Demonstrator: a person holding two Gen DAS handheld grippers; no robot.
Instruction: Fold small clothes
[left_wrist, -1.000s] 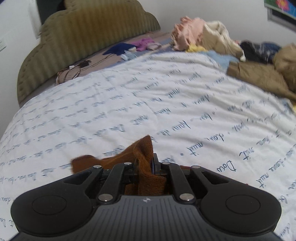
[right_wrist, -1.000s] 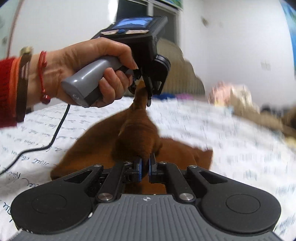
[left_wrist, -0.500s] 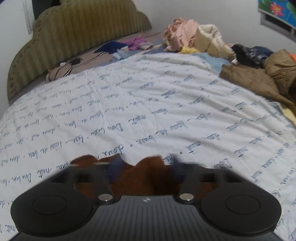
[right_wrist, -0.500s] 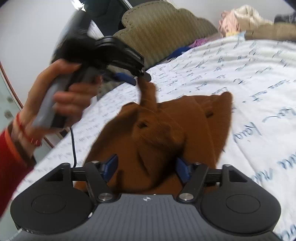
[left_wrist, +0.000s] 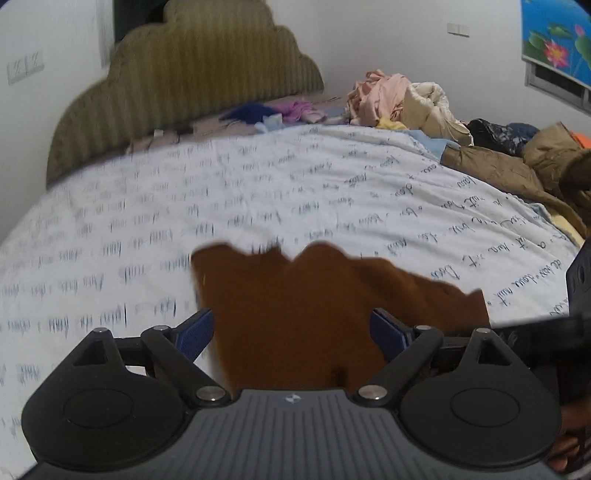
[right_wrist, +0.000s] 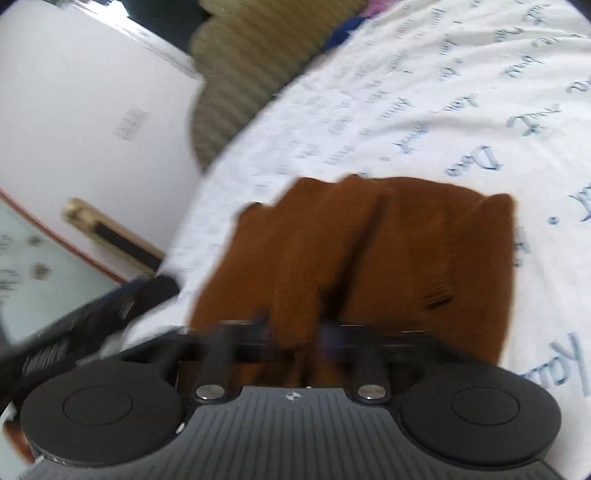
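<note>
While the brown garment (left_wrist: 314, 306) lies on the bed (left_wrist: 258, 192), left claw (left_wrist: 293, 334) is opening, pads off it, as right claw (right_wrist: 295, 338) is closing on a fold for regripping.

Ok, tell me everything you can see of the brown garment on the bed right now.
The brown garment is a small rust-brown piece of soft, fuzzy-looking cloth, lying rumpled on the white printed bedsheet. Its far edge is uneven, and lengthwise folds run down its middle in the right wrist view. It lies between the left gripper's wide-apart blue fingers, which are opening and do not press it. The right gripper is closing with a ridge of the cloth between its blurred fingers; whether they pinch it is unclear.
</note>
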